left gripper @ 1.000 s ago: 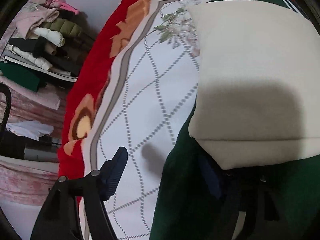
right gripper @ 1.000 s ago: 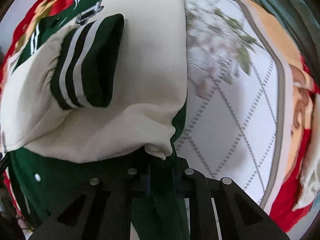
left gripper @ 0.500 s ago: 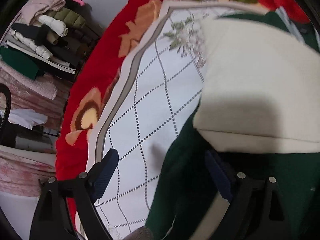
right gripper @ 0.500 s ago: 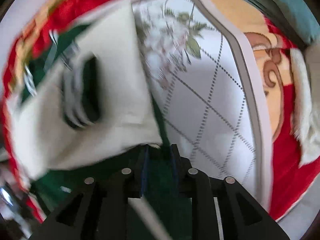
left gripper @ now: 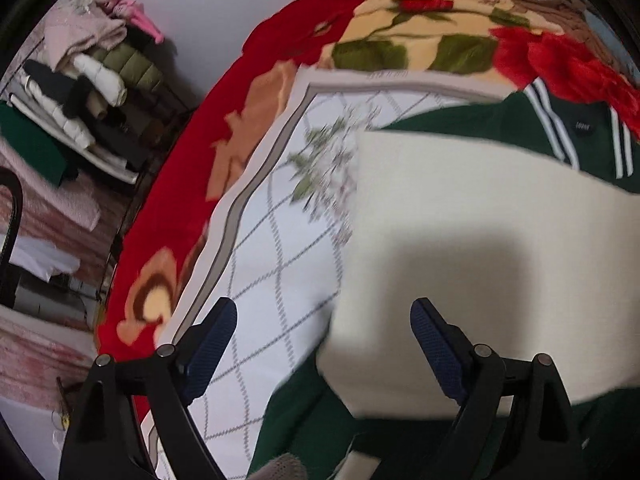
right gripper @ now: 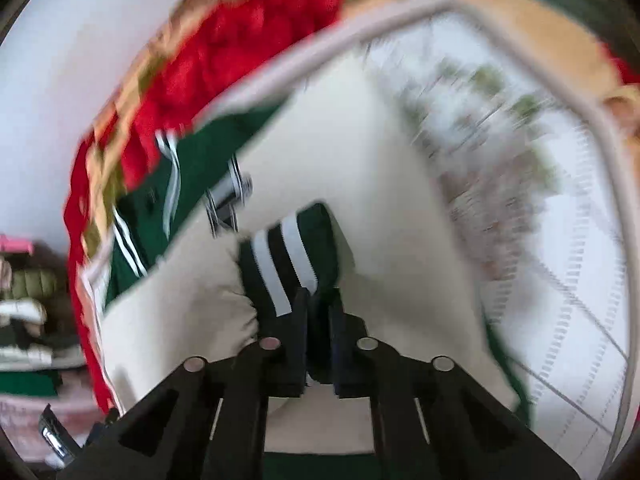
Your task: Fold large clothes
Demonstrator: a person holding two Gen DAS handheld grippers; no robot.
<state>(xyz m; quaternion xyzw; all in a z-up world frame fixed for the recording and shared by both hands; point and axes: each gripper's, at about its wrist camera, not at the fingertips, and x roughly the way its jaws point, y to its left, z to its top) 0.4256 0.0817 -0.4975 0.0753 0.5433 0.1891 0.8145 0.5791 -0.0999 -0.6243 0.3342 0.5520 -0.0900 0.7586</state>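
1. The left gripper (left gripper: 322, 344) is held wide apart, with nothing gripped, above the jacket (left gripper: 480, 240).
2. The right gripper (right gripper: 318, 312) is clamped together on the striped cuff (right gripper: 288, 256).
3. The jacket (green and cream) is spread on the quilt (left gripper: 280, 248).

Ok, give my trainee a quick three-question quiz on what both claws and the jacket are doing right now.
1. True or false: the left claw stands open, gripping nothing.
2. What is the right claw shut on? A) the jacket's striped sleeve cuff B) the red floral blanket C) the white quilted cover
3. Fill in: under the left claw lies the jacket's ____-coloured sleeve, with the dark green body beyond it.

Key: 1 true; 2 A; 3 cream.
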